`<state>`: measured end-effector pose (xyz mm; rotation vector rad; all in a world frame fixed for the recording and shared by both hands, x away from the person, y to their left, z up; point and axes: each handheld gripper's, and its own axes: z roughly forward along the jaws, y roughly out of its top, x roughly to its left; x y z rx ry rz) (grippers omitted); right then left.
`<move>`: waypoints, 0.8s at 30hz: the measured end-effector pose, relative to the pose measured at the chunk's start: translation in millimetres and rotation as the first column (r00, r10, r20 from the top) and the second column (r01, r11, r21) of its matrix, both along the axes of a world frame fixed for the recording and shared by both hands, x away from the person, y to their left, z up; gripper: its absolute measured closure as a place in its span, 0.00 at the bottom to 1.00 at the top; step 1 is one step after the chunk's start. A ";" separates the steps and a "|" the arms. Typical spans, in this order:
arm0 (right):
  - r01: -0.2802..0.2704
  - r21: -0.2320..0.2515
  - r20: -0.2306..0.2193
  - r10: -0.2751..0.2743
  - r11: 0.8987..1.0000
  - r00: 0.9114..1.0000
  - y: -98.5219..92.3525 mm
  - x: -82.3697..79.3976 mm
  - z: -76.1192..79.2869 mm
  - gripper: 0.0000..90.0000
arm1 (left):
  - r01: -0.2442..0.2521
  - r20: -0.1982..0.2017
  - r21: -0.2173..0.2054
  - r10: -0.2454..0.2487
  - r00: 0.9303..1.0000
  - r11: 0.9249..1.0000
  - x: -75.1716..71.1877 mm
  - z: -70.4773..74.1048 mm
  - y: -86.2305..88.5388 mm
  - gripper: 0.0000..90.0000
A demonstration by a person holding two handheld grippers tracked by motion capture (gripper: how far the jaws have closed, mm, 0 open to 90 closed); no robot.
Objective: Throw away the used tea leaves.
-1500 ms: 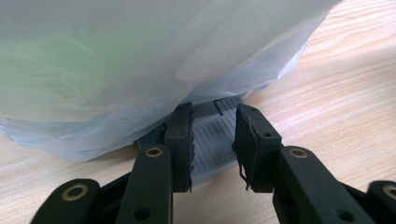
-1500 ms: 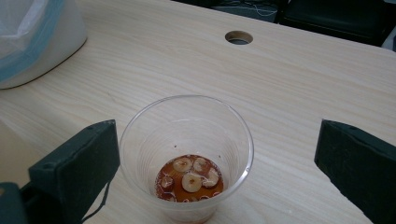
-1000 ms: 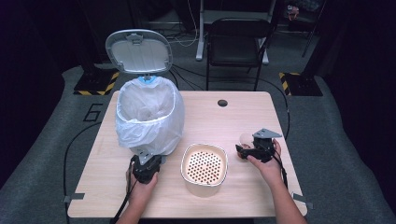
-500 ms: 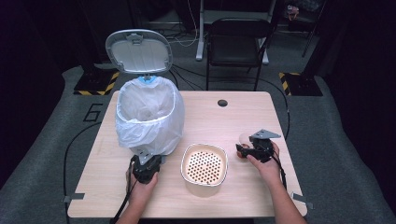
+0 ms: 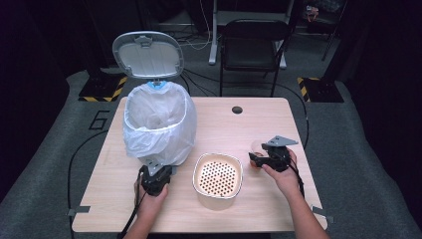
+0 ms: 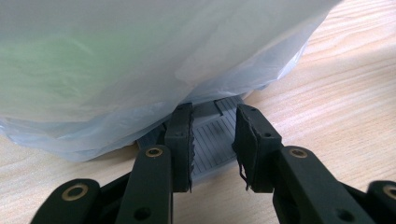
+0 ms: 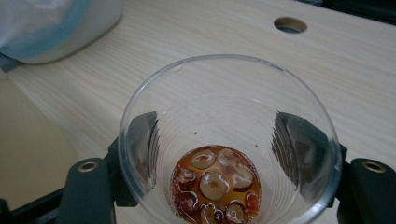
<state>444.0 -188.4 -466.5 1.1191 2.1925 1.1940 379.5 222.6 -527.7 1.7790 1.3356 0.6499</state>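
A white pedal bin (image 5: 159,124) lined with a pale bag stands at the table's left, its lid (image 5: 148,54) raised. My left gripper (image 5: 157,172) is at the bin's foot. Its jaws (image 6: 215,109) stand apart and rest on the grey ribbed pedal (image 6: 210,144), under the bag's overhang (image 6: 140,70). At the right, my right gripper (image 5: 255,159) holds a clear plastic cup (image 5: 257,148). The cup (image 7: 224,107) holds a little brown liquid with round fruit pieces (image 7: 215,184). The right jaws have just been closing, and their pads (image 7: 140,135) now press on the cup's walls.
A beige perforated strainer bowl (image 5: 217,155) sits between the hands near the front edge. A cable hole (image 5: 237,109) lies in the tabletop behind. A black chair (image 5: 254,45) stands beyond the table. Bare wood stretches between the bin and the cup.
The right gripper's jaws have drawn in around the cup. The left hand, the bin and the strainer bowl have stayed where they were.
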 end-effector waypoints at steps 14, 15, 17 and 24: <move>-0.172 0.015 0.061 0.171 0.985 0.983 19.4 14.9 51.1 0.36 | -0.001 0.003 -0.001 0.001 1.000 1.000 0.1 -0.2 0.0 0.75; -0.190 0.005 0.069 0.189 0.982 0.980 21.5 16.1 54.9 0.36 | -0.008 0.000 -0.006 0.008 1.000 1.000 0.1 -0.2 -0.3 0.75; -0.213 -0.001 0.084 0.212 0.977 0.974 24.7 17.4 59.7 0.36 | -0.009 0.002 -0.003 0.009 1.000 1.000 0.2 -0.2 -0.1 0.75; -0.287 0.019 0.115 0.283 0.958 0.952 34.6 25.2 73.8 0.36 | 0.001 0.001 0.003 -0.001 1.000 1.000 0.2 0.1 0.5 0.75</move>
